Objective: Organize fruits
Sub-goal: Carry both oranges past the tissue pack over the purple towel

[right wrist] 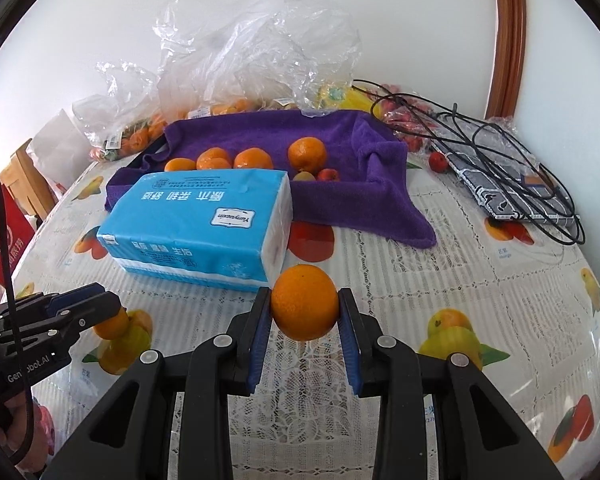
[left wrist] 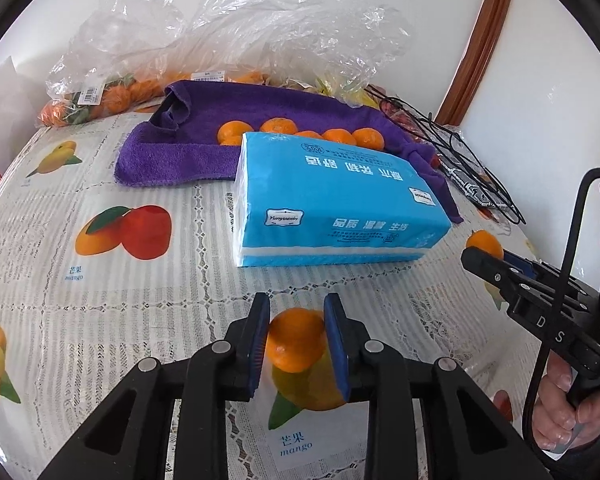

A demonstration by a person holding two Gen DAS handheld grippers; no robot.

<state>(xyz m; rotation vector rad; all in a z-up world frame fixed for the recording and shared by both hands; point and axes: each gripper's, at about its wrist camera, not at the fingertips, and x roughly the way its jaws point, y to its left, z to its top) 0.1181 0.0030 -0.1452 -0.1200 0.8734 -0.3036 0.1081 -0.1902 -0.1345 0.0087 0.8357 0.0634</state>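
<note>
1. Two oranges are clamped above the tabletop [right wrist: 440, 248]: a small orange [left wrist: 296, 340] in the left gripper [left wrist: 297, 344], a large orange [right wrist: 305, 302] in the right gripper [right wrist: 305, 312].
2. Judged best: lift both over the tissue pack [right wrist: 204, 224] and release low onto the purple towel [right wrist: 340, 200] among the fruit there.
3. Whatever tray lies under the towel is hidden.

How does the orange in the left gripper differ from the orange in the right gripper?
The left gripper's orange looks smaller and slightly flattened, with a dimpled end facing the camera; the right gripper's orange looks larger, rounder and evenly smooth. The left gripper holds its fruit deep between the pads, while the right gripper pinches its fruit at the fingertips. Both are orange, unpeeled, and clamped above the tablecloth.
</note>
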